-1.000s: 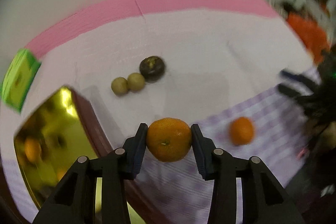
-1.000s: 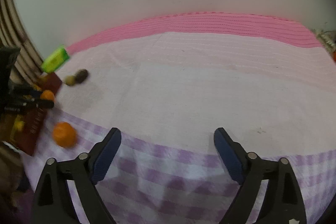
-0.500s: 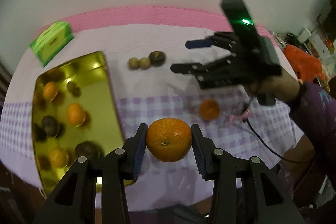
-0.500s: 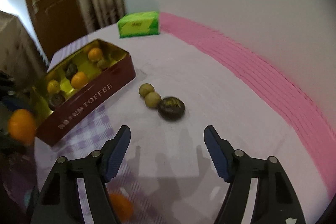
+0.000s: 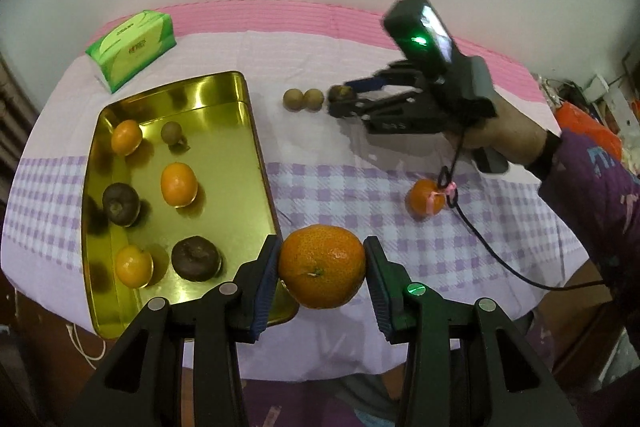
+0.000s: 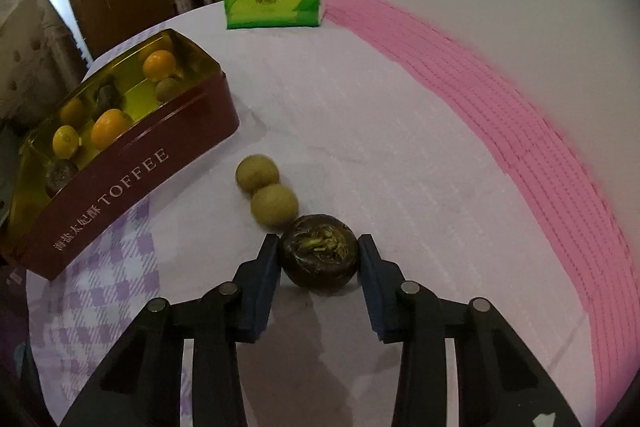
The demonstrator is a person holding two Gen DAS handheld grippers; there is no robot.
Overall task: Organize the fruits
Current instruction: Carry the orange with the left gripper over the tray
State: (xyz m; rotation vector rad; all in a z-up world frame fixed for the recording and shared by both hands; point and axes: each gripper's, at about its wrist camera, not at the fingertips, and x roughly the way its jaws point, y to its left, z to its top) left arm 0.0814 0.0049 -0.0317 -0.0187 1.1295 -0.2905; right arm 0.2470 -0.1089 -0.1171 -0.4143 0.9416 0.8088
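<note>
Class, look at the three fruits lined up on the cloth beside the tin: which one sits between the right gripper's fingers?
The dark brown fruit, at the row's end farthest from the tin; the right gripper is closing around it. The other two are smaller and yellow-green.

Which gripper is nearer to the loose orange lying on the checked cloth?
Left. The left gripper, shut on another orange, hangs just beside the loose orange; the right gripper is farther back, closing around the dark fruit.

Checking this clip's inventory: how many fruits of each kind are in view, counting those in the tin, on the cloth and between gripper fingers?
Oranges: 5
Dark brown fruits: 3
Small tan fruits: 3
Total: 11
</note>
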